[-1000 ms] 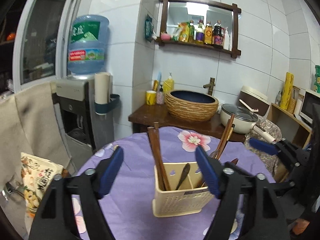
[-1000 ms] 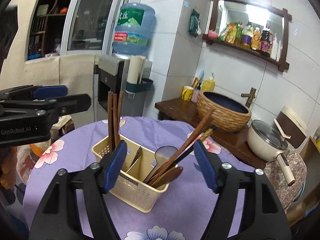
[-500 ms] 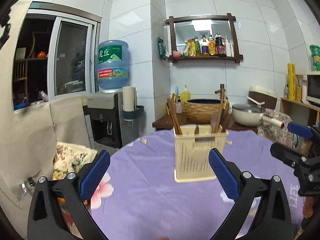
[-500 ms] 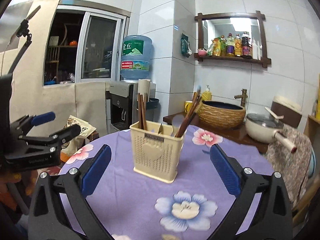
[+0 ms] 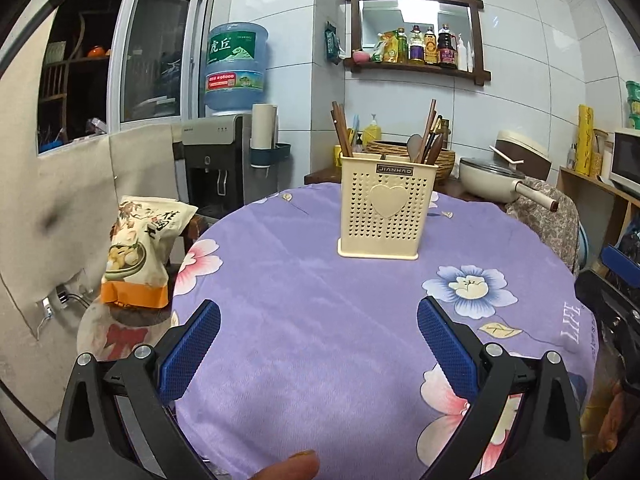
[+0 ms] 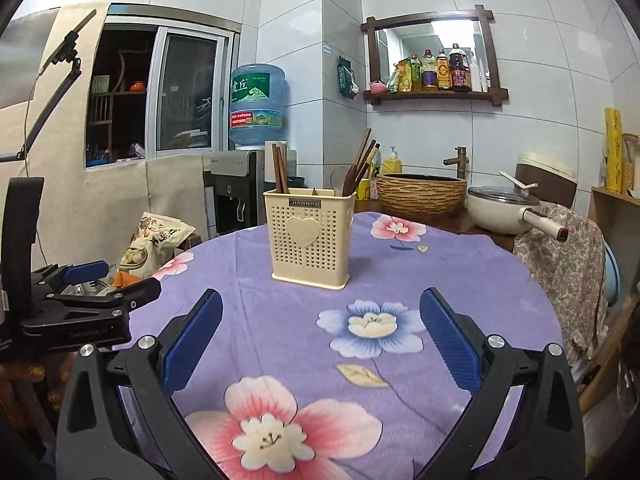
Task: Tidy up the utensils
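Observation:
A cream perforated utensil holder [image 5: 386, 208] with a heart on its front stands upright on the purple floral tablecloth [image 5: 320, 300]. It also shows in the right wrist view [image 6: 310, 236]. Brown chopsticks [image 5: 340, 128] stand in its left compartment; wooden spoons and more chopsticks [image 5: 428, 140] lean in the right one. My left gripper [image 5: 319, 342] is open and empty, well back from the holder. My right gripper [image 6: 320, 334] is open and empty, also back from it. The left gripper also shows at the left of the right wrist view [image 6: 86, 280].
A snack bag [image 5: 140, 252] stands off the table's left edge. A water dispenser [image 5: 228, 160] stands behind. A woven basin [image 6: 422, 194] and a lidded pot [image 6: 508, 206] sit on the counter beyond the table. A cloth-draped chair [image 6: 568, 256] is at right.
Both grippers have pulled back and lowered from just over the holder to near the table's front edge. The holder now looks smaller and farther. Both stayed open.

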{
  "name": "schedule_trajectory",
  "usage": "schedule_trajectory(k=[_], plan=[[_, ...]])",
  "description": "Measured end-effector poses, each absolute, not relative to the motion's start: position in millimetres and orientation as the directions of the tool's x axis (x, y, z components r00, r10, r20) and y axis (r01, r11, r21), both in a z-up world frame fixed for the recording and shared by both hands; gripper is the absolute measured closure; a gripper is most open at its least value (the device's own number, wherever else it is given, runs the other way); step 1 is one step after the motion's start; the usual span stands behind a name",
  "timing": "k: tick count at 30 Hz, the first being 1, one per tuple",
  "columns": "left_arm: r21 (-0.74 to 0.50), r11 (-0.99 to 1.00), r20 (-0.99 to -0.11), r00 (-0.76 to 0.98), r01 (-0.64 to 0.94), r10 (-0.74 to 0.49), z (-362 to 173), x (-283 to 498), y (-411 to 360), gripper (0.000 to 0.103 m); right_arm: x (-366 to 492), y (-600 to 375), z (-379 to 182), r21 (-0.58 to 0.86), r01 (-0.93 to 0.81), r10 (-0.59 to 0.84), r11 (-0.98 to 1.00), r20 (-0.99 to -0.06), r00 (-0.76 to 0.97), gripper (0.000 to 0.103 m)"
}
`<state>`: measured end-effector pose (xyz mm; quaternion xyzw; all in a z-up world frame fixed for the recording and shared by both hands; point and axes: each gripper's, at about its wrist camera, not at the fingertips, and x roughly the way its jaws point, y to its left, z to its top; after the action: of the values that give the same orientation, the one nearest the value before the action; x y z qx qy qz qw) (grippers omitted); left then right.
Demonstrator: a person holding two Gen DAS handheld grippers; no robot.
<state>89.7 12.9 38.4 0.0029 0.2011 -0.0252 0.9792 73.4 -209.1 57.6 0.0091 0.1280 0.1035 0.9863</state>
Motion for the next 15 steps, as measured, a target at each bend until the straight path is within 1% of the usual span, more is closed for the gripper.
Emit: schedule_trajectory(k=[4, 7, 15], plan=[[-0.013, 0.999, -0.377, 0.925, 0.047, -0.049, 40, 79, 15, 0.006, 62, -212, 49, 0.062, -0.203, 0.212, 0.977, -0.258, 0.943, 0.006], [0.004, 0.999, -0.365, 0.93, 0.049, -0.044, 40, 75, 13, 0.006, 58, -213, 49, 0.06, -0.201, 0.21, 0.978, -0.249, 0.945, 0.006], [-0.005, 0.999, -0.359, 0.932, 0.046, -0.045, 40, 69, 13, 0.006, 56, -212, 50, 0.05, -0.213, 0.218, 0.976, -0.241, 0.946, 0.006]])
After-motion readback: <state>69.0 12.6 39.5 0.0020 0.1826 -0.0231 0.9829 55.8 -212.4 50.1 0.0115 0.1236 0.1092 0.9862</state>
